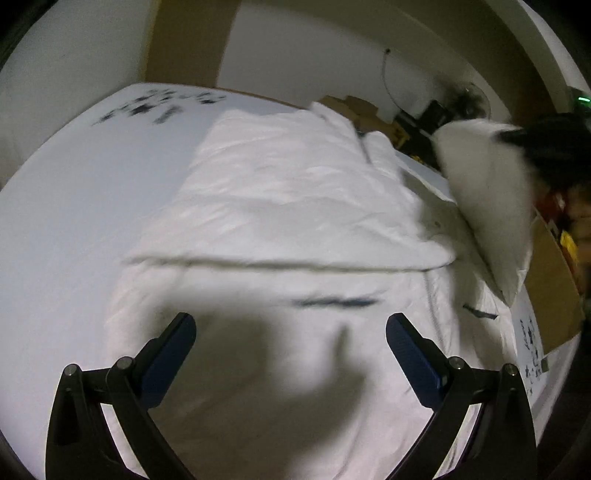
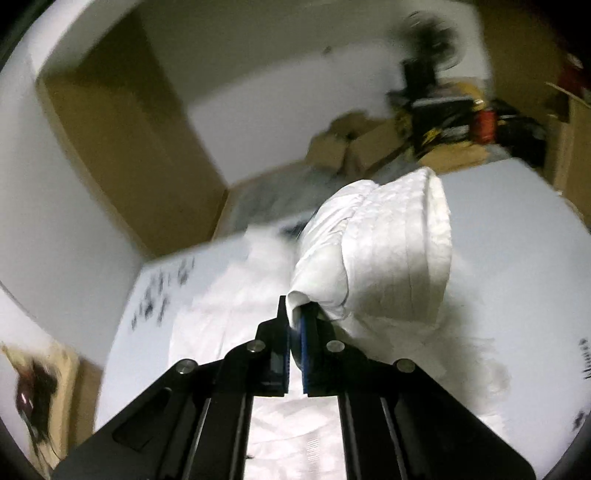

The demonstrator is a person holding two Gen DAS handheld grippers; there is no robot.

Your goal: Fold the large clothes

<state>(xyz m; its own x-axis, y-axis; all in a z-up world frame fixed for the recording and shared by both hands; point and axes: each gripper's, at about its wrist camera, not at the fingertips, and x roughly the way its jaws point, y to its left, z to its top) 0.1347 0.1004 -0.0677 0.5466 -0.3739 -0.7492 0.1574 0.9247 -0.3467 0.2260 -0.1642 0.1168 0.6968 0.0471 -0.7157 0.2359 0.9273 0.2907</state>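
A large white padded garment (image 1: 288, 192) lies spread on a white table (image 1: 74, 206), one part folded over with its edge running across the middle. My left gripper (image 1: 291, 332) is open and empty, hovering just above the near part of the garment. My right gripper (image 2: 295, 321) is shut on a fold of the same white garment (image 2: 391, 258) and holds it lifted above the table. That lifted flap also shows at the right of the left wrist view (image 1: 487, 199), hanging in the air.
Black marks are printed on the table's far left (image 1: 147, 107) and near right (image 1: 532, 350). Cardboard boxes (image 2: 354, 144) and dark clutter with a fan (image 2: 432, 33) stand beyond the far edge. A brown cardboard sheet (image 1: 554, 288) lies along the right edge.
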